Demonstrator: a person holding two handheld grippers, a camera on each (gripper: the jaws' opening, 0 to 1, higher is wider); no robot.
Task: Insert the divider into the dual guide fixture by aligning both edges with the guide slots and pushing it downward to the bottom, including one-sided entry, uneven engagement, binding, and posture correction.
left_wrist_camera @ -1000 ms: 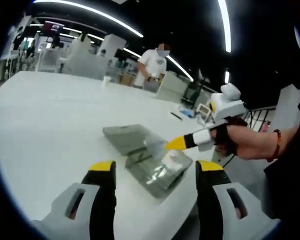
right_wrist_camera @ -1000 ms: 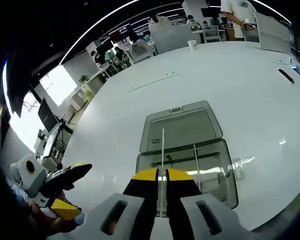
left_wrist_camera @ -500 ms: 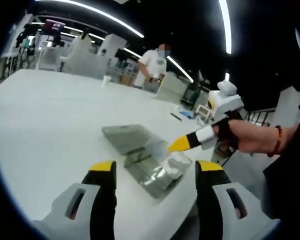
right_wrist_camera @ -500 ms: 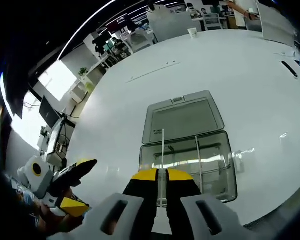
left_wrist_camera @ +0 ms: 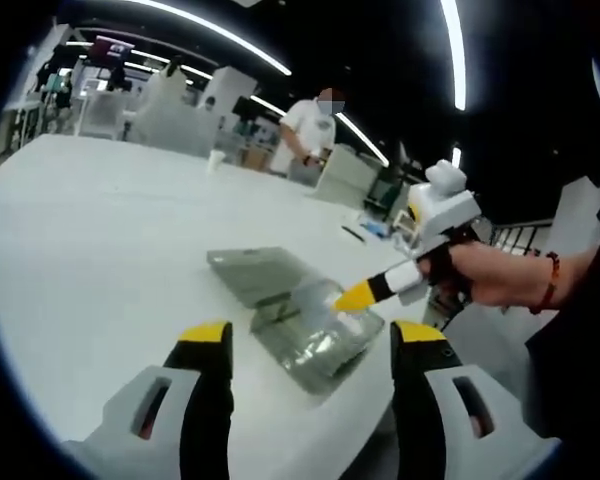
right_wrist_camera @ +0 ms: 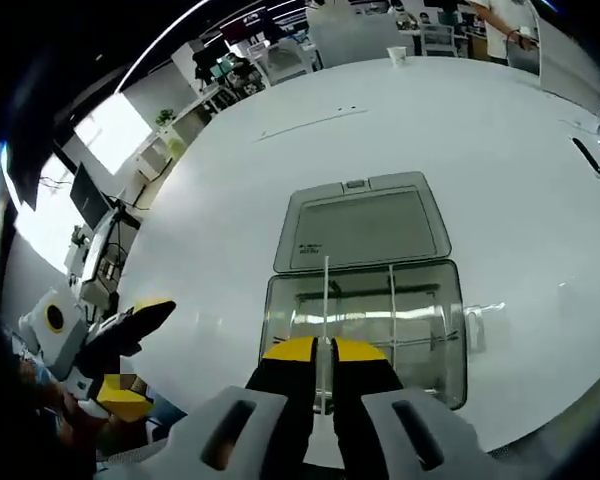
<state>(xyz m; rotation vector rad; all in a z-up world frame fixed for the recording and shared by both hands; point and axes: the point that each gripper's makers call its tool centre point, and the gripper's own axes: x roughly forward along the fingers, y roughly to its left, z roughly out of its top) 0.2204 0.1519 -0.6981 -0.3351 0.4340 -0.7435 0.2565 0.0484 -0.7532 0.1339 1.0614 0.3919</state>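
Left gripper view: camera sits low behind its own tongs (left_wrist_camera: 310, 345), looking forward and slightly down across the white bench (left_wrist_camera: 100, 220) towards the room beyond. The clear fixture (left_wrist_camera: 300, 325) lies near, just past the jaw tips. The right tongs (left_wrist_camera: 355, 297) enter from the right side, above the fixture.

Right gripper view: camera looks steeply down on the bench (right_wrist_camera: 230, 180) from above, close over the fixture (right_wrist_camera: 365, 300), along its own tongs (right_wrist_camera: 322, 350). The left tongs (right_wrist_camera: 130, 355) appear low at the left edge, probably off the bench edge.

Shared ground: fixture, bench top, each other's tongs.
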